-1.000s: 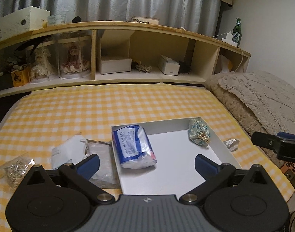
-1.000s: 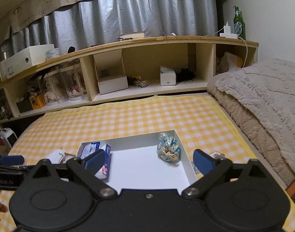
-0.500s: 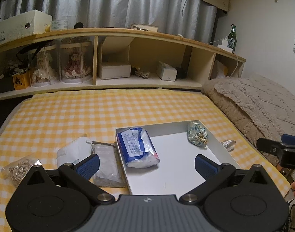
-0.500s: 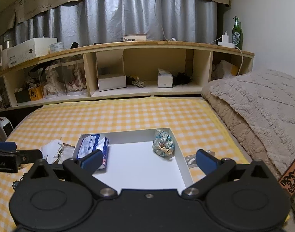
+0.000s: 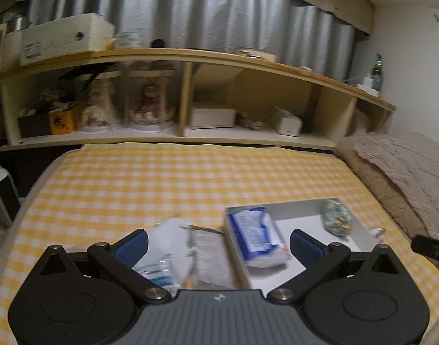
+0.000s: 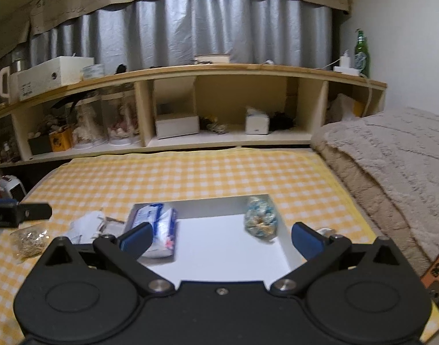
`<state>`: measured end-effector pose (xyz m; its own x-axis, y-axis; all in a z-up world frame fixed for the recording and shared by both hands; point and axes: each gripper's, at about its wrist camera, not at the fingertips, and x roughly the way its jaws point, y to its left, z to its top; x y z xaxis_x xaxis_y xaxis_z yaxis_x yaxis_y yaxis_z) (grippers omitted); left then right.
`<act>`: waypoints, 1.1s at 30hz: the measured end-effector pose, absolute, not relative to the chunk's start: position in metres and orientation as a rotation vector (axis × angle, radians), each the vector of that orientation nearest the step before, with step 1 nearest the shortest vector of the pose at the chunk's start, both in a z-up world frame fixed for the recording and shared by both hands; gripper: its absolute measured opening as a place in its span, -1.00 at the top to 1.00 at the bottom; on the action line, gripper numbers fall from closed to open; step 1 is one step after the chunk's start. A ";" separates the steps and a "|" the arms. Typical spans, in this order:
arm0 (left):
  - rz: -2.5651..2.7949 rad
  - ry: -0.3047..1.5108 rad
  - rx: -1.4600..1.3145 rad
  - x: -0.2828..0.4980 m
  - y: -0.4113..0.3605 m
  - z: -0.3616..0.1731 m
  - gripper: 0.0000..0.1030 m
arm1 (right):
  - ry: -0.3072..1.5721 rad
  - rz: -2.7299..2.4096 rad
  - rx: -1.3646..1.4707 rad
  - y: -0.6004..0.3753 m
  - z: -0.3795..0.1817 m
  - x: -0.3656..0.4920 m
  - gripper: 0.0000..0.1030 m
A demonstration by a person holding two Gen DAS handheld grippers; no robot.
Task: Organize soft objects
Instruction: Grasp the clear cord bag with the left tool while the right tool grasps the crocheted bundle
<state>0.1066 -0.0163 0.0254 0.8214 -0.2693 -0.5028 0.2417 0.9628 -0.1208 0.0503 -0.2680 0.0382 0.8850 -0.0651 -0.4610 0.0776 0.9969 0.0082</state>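
Swinging leftward, your left tongs (image 5: 218, 243) are now hanging spread and empty over the white packets (image 5: 173, 247) at the tray's (image 6: 219, 201) nine o'clock; your right tongs (image 6: 221, 237) are idling spread. Tissue pack (image 6: 157, 227) and pouch (image 6: 260, 222) are sitting inside; packets probably next.

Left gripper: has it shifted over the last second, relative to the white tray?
Yes. The left gripper has swung left: its open jaws now straddle the white crumpled packets outside the shallow white tray, with the blue-and-white soft pack off to its right.
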 end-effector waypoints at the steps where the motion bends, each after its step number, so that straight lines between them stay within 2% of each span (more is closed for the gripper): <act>1: -0.256 0.545 -0.055 0.110 -0.010 0.025 -1.00 | 0.479 -0.067 0.031 -0.265 0.036 0.051 -1.00; 11: -0.175 0.561 -0.086 0.152 0.052 0.021 -1.00 | 0.515 0.029 0.045 -0.223 0.009 0.074 -1.00; 16: -0.096 0.557 -0.015 0.173 0.071 0.014 -1.00 | 0.519 0.091 0.056 -0.203 0.001 0.085 -1.00; 20: -0.045 0.593 0.063 0.195 0.083 -0.004 -1.00 | 0.522 0.149 0.083 -0.187 -0.006 0.092 -1.00; 33: 0.241 0.725 0.003 0.272 0.166 -0.073 -1.00 | 0.613 0.302 0.090 -0.151 -0.034 0.104 -1.00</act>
